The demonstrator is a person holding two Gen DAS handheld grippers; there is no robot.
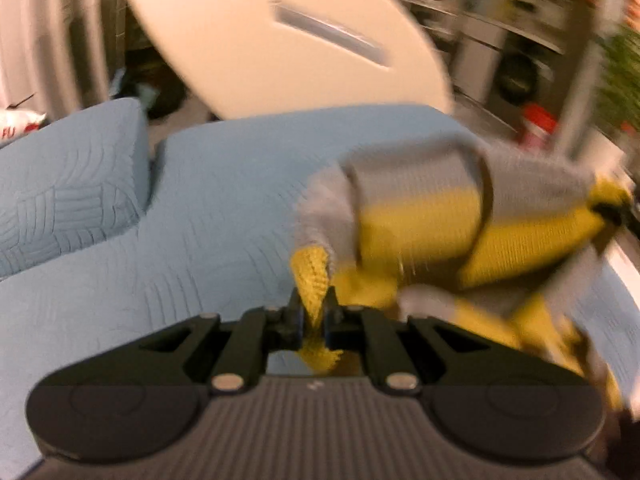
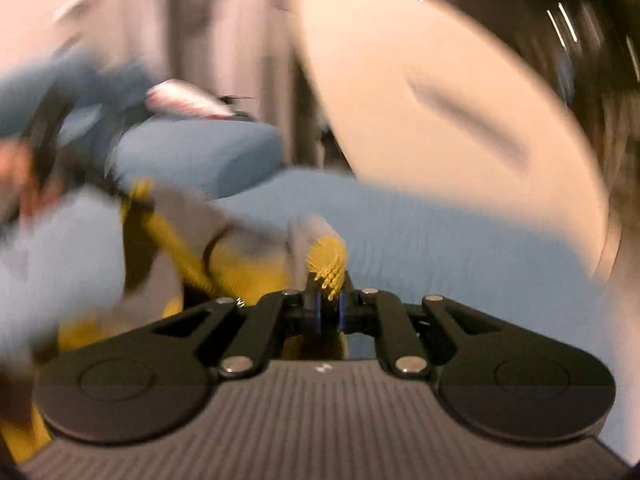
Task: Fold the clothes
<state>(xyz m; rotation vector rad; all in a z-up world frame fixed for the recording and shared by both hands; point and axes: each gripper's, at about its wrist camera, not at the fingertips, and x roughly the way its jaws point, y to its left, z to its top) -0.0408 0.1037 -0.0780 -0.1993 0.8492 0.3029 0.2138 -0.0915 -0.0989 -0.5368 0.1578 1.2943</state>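
Gripping the yellow-grey knit garment (image 1: 420, 216) above blue bedding (image 1: 200, 200): left tool (image 1: 313, 312), right tool (image 2: 329, 304).

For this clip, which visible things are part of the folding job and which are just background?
In the job:
- yellow and grey knit garment, held up over the bed
- left gripper, shut on its yellow cuff
- right gripper, shut on another yellow edge

Just there:
- blue quilted bedspread
- blue pillow
- white oval board

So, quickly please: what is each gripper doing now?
Left gripper: closed on the yellow and grey sweater.
Right gripper: closed on the same sweater.
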